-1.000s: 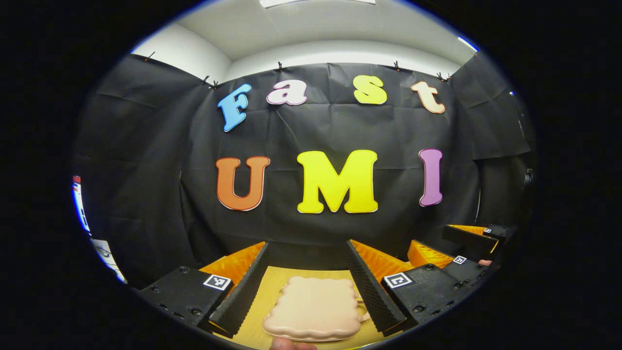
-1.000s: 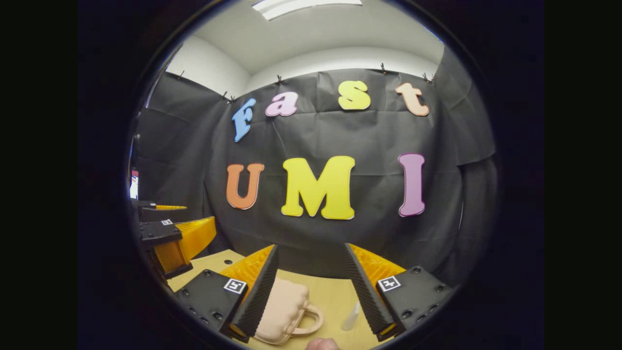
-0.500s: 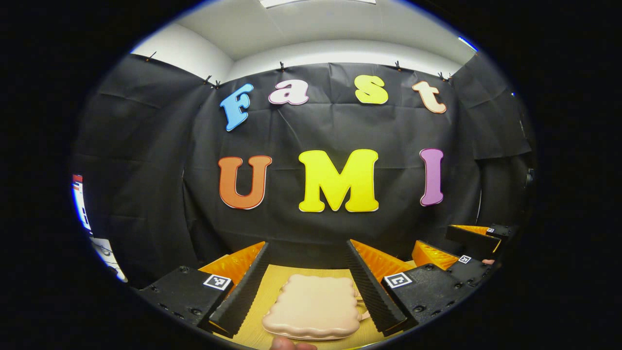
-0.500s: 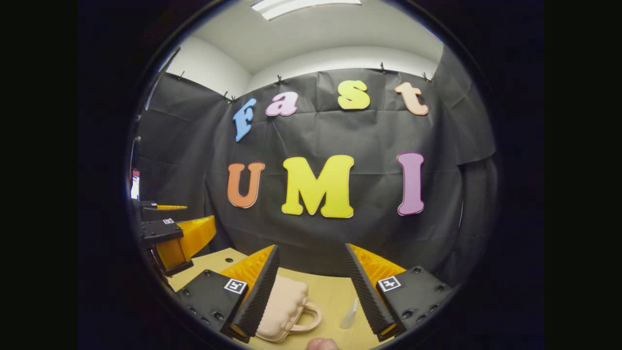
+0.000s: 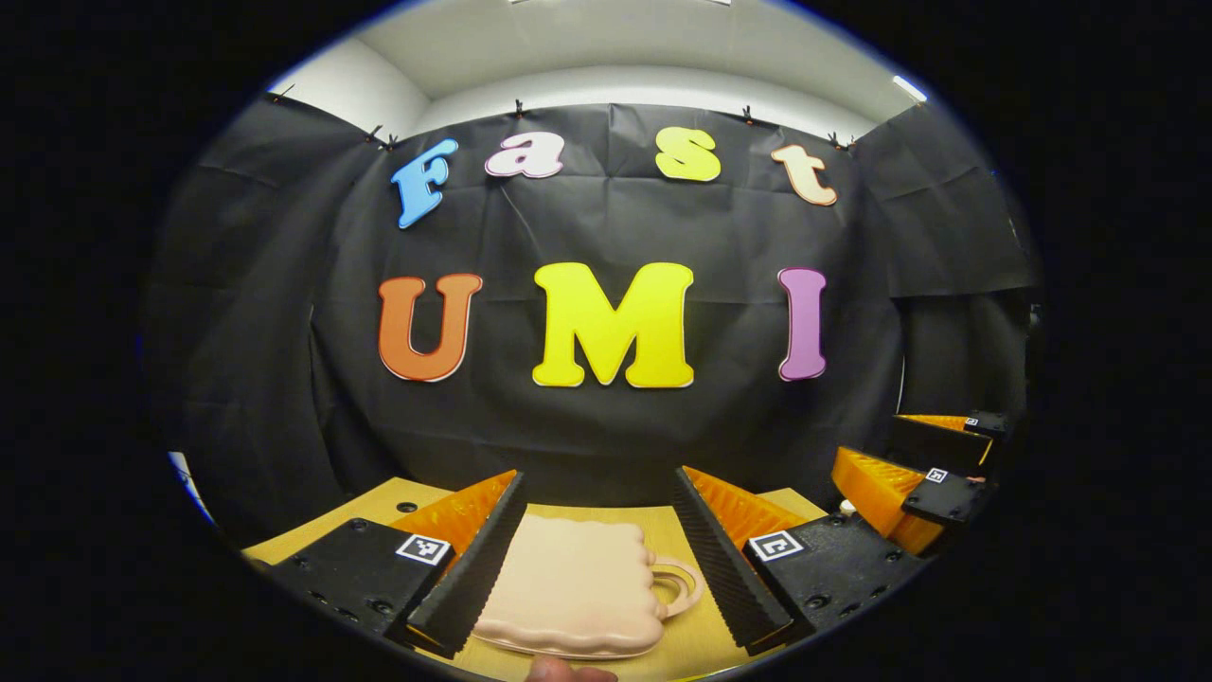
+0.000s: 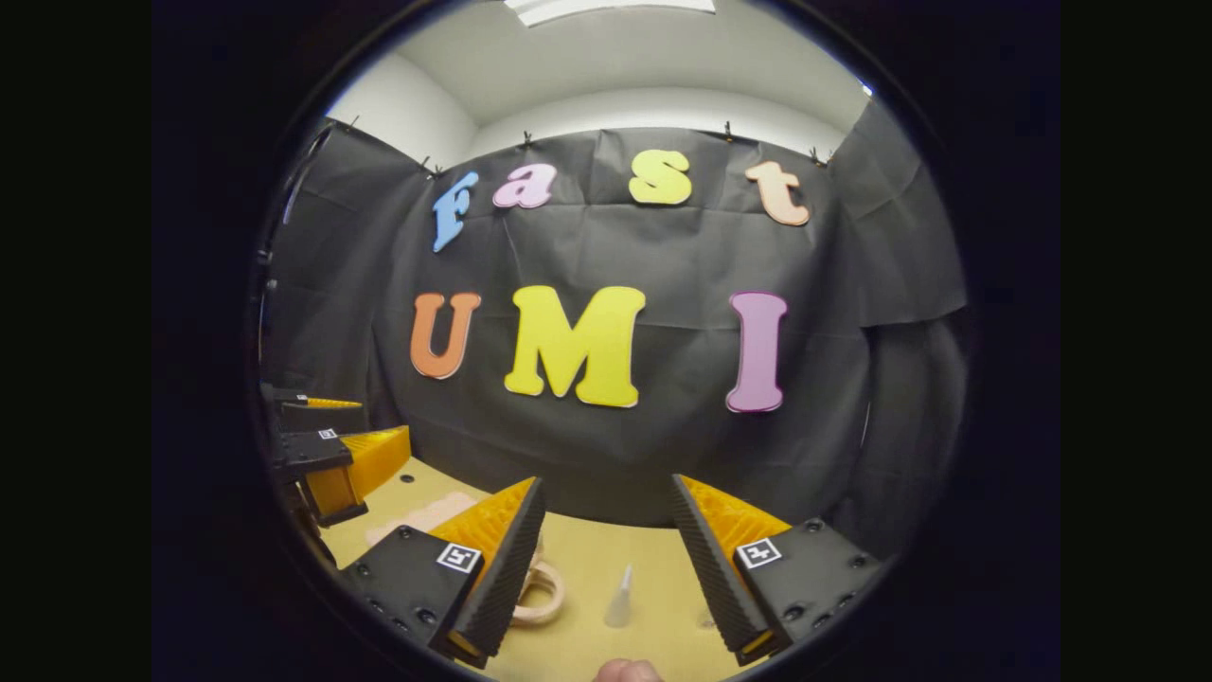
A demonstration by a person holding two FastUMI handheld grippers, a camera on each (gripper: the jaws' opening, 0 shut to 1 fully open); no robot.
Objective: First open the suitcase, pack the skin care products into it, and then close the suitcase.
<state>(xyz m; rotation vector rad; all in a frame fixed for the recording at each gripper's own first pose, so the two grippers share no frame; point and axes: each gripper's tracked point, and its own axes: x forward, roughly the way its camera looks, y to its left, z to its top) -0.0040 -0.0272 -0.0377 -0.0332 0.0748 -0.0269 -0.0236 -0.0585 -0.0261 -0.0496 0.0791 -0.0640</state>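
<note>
A pale wooden worktop (image 5: 682, 654) runs back to the booth's black cloth wall (image 5: 606, 227), which hangs from clips along its top edge; above it are a white wall and a white ceiling. The cloth wraps round both sides, so the worktop is closed in at the back and flanks. A few small dark holes show in the wood near its far left edge.

In the left gripper view the left gripper (image 5: 597, 559) hangs low over the worktop with its jaws wide apart and nothing between them pressed. The suitcase (image 5: 573, 587), a small pink case with scalloped edges, lies flat and closed on the wood between the two fingers, nearer the left one, its looped handle (image 5: 677, 584) pointing toward the right finger. Bare wood shows beyond the case up to the cloth. The right gripper (image 5: 914, 474) shows farther off at the right edge, above the worktop.

In the right gripper view the right gripper (image 6: 606, 559) also has its jaws apart, holding nothing. A small clear tube (image 6: 620, 599) with a pointed tip stands on the wood between the fingers, apart from both. The case's handle (image 6: 542, 589) peeks out beside the left finger, the rest of the case hidden behind it. The left gripper (image 6: 331, 455) is at the left edge. Open wood lies ahead of and to the right of the tube.
</note>
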